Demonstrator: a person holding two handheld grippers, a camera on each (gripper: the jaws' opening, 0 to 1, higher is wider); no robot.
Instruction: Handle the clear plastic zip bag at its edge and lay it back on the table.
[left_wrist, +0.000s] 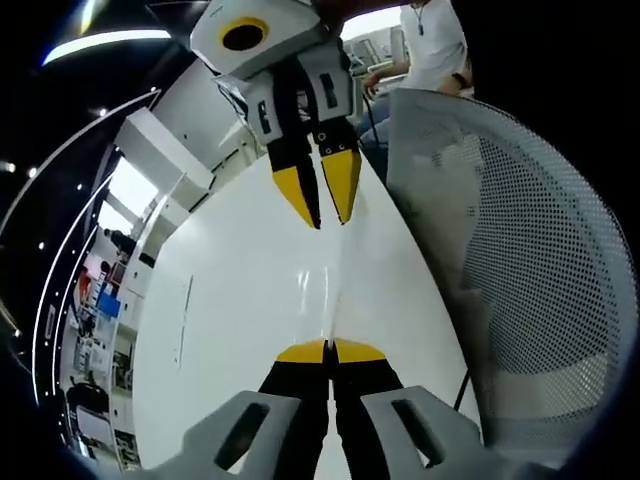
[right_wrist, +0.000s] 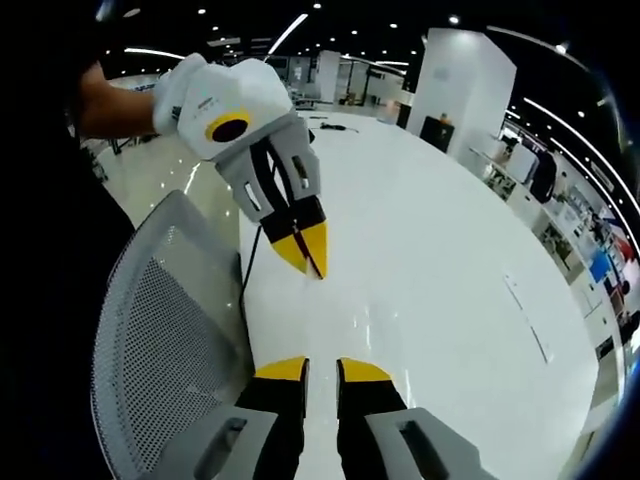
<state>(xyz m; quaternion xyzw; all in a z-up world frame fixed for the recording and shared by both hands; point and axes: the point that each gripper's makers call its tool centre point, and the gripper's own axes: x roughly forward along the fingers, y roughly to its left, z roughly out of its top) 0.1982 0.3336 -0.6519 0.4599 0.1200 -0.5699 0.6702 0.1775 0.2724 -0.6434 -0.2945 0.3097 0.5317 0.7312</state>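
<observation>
In the left gripper view, the left claw (left_wrist: 330, 350) rises from the bottom centre with its two yellow tips pressed together. A thin glossy streak runs up the frame from between those tips. This is the clear plastic zip bag (left_wrist: 328, 300) seen edge-on, pinched at its edge and standing over the white worktop (left_wrist: 230, 300). Because the film is so transparent, the rest of its outline cannot be made out.

The right claw (left_wrist: 330, 195) points down from the upper centre of the frame. Its yellow tips are a little apart and sit at the top end of the streak. Whether they touch the plastic cannot be told.

A grey mesh chair back (left_wrist: 540, 260) fills the right side, and a person in a white top (left_wrist: 432, 40) is at the upper right.

In the right gripper view, the right claw stands at the bottom centre with a clear gap between its jaws, and nothing can be made out between them. The left claw reaches in from the upper left with its tips closed, carried by a white-gloved hand (right_wrist: 195, 90). The mesh chair back lies at the lower left, beside the worktop's edge.
</observation>
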